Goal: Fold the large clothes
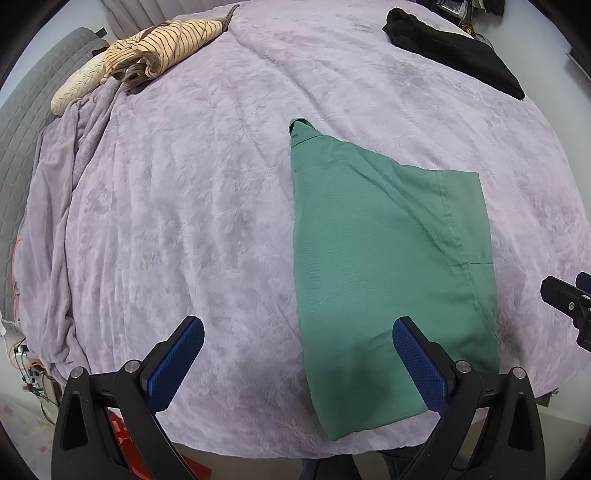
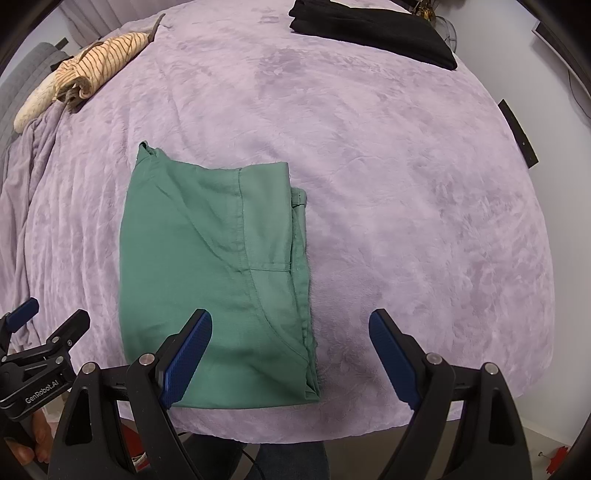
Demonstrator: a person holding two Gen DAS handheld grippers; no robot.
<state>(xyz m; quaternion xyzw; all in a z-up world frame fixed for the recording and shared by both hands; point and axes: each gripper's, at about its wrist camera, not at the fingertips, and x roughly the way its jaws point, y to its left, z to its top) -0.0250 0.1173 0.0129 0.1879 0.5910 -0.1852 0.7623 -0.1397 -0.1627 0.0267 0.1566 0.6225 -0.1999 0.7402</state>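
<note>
A green garment [image 1: 376, 258] [image 2: 214, 266] lies folded into a long flat strip near the front edge of a bed with a lilac plush blanket [image 1: 203, 206] [image 2: 406, 206]. My left gripper [image 1: 297, 334] hovers open above the garment's near left edge, its right finger over the cloth and its left finger over the blanket. My right gripper [image 2: 290, 325] also stands open, over the garment's near right edge, with nothing between its blue pads. Each gripper shows at the side of the other's view.
A striped beige garment [image 1: 166, 48] [image 2: 99, 59] lies crumpled at the far left by a cream pillow [image 1: 79, 88]. A folded black garment [image 1: 454, 51] [image 2: 373, 31] lies at the far right. A grey quilted headboard [image 1: 26, 110] stands on the left. The bed's front edge is just below the grippers.
</note>
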